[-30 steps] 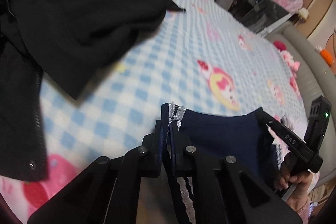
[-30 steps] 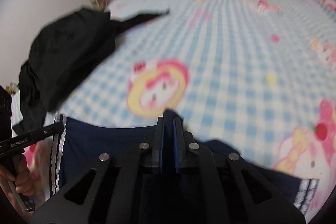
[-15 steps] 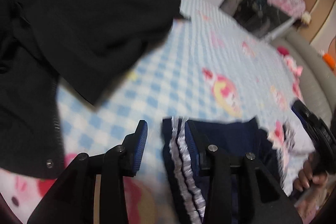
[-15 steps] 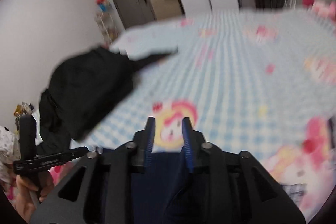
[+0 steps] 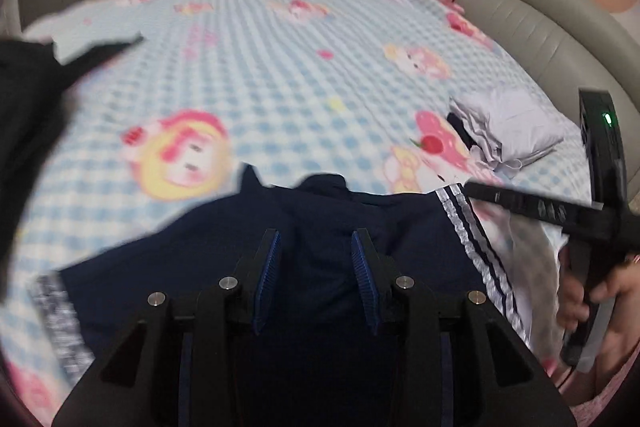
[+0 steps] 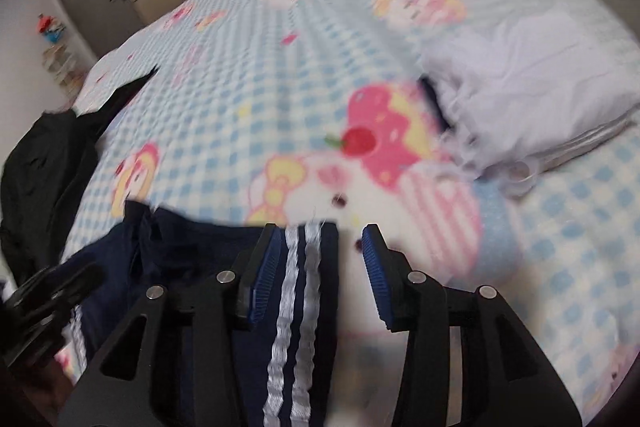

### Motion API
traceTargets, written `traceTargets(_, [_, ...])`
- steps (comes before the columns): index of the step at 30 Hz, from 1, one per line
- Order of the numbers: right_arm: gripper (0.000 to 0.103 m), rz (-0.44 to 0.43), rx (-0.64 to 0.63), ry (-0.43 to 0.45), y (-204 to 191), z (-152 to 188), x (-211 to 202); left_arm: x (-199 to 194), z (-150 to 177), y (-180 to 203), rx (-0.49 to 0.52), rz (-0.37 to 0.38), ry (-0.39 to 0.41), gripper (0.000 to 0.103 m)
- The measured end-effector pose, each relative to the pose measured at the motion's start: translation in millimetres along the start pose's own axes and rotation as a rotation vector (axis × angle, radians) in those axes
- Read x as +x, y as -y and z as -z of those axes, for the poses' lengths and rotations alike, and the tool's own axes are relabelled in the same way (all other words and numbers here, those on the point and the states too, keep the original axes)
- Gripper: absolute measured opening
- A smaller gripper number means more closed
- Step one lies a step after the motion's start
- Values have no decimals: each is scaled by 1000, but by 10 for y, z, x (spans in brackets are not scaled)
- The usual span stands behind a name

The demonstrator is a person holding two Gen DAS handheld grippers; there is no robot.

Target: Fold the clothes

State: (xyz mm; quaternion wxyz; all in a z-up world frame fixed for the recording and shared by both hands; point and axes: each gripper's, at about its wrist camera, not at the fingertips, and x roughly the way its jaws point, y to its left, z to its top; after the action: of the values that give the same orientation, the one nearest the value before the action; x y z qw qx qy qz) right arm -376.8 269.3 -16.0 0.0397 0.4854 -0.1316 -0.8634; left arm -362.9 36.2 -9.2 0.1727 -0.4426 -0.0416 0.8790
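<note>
While the navy garment [image 5: 320, 227] is lying limp at the bed's [image 5: 280, 75] near edge, both grippers' fingers [image 5: 266, 263] are being held apart; its striped hem [image 6: 298, 299] is offering soft, light purchase.

The left handheld two-finger gripper of matte black plastic [image 5: 316, 247] has two angular arms with triangular cut-outs, each carrying two round silver screw heads, and its fingers [image 5: 269, 267] end in blue ribbed pads. The right handheld black plastic gripper [image 6: 320, 255] has the same build: silver screws along the arms and blue ribbed pads on the fingers [image 6: 262, 275]. Seen from the left camera, the right gripper's body bears small pale lettering, too blurred to read, and a curved black housing with a small green light. The person's hand [image 5: 596, 299] has a pink sleeve at the wrist.
</note>
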Motion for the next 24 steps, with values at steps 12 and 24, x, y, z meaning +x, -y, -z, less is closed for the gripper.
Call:
traceTargets(12, [9,17,-159,-10,-197,56,267,34,-57,-303,-112,73,111,36])
traceTargets(24, [17,86,-15,-39,219,155,61,565,-1,-163,-80,-63,-113,38])
